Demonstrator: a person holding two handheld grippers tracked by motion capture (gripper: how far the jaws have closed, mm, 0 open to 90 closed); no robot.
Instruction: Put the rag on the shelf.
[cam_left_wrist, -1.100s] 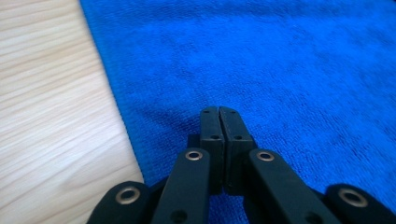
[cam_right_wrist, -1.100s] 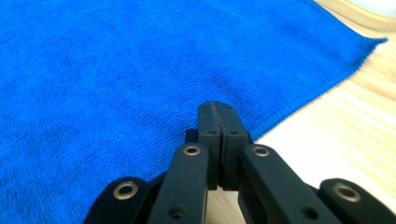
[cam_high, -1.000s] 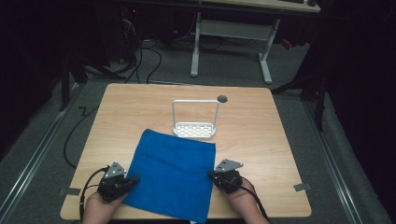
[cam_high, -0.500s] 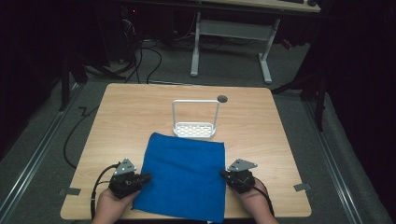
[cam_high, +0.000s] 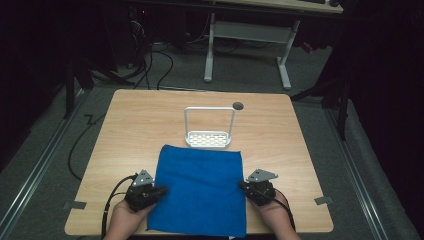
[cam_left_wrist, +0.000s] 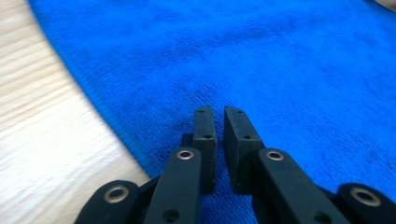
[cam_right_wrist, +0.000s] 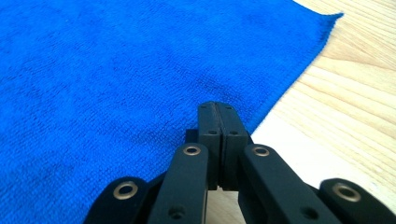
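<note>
1. on the wooden table (cam_high: 125, 130) lies a blue cloth (cam_high: 200, 192), spread flat, and it is the landmark for all that follows.
2. its near edge hangs a little over the table's near edge.
3. just past the far edge of the blue cloth stands a white wire rack (cam_high: 209, 130), upright, with its holed base almost touching the cloth.
4. a bit farther back from the blue cloth than the rack, there is a small dark round hole (cam_high: 238, 105) in the table.
5. at the left edge of the blue cloth sit the left tongs (cam_high: 161, 191), held in a hand (cam_high: 124, 220), with the tips pointing in over the cloth.
6. in the left gripper view the left tongs (cam_left_wrist: 219, 122) have just opened a little: a thin gap shows between the two black jaws, nothing is in the gap, and the blue cloth (cam_left_wrist: 261, 60) lies under them.
7. at the right edge of the blue cloth sit the right tongs (cam_high: 241, 185), held in the other hand (cam_high: 274, 216).
8. in the right gripper view the right tongs (cam_right_wrist: 217, 116) are pressed tight together with nothing between them, right above the edge of the blue cloth (cam_right_wrist: 116, 70).
</note>
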